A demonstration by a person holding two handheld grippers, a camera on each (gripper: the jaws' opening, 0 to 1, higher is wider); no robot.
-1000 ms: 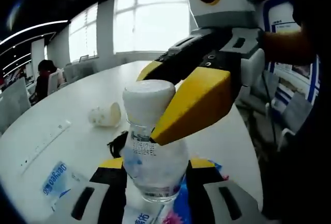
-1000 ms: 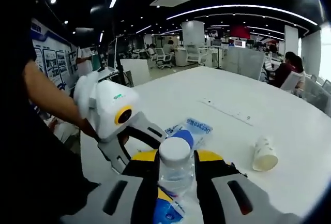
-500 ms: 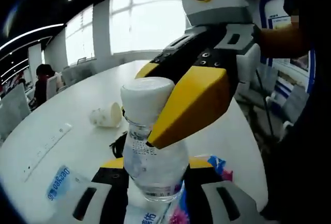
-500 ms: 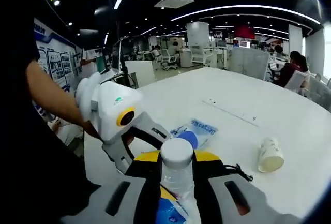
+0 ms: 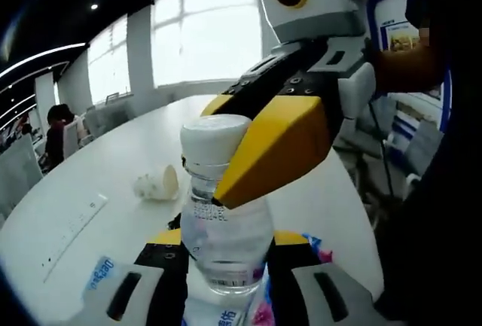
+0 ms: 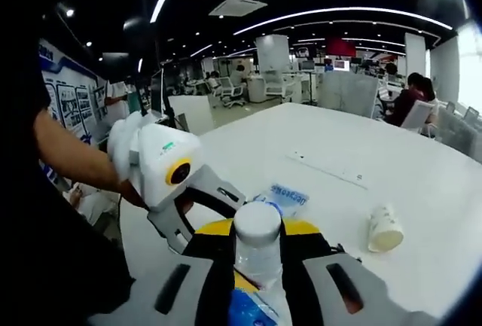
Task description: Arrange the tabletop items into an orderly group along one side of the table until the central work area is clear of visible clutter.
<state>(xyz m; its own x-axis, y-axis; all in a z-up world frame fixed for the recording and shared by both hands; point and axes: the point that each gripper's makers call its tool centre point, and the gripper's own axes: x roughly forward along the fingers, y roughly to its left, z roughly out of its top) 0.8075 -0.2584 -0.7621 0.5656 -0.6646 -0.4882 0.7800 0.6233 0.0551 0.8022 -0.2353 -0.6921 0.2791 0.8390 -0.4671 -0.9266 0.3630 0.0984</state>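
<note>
Left tool (image 5: 223, 266) clamped on bottle (image 5: 224, 243), right tool (image 6: 256, 254) gripping its cap (image 6: 257, 220), tipped cup (image 5: 156, 184) on open white worktop (image 6: 392, 168), packets (image 6: 285, 196) near edge

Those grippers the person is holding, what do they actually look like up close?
The right gripper has black jaws faced with yellow, and a white and grey body bearing a yellow-ringed round spot. The left gripper has a white rounded body, the same yellow ring, a small green mark and grey-black jaws. The person wears dark clothing.
</note>
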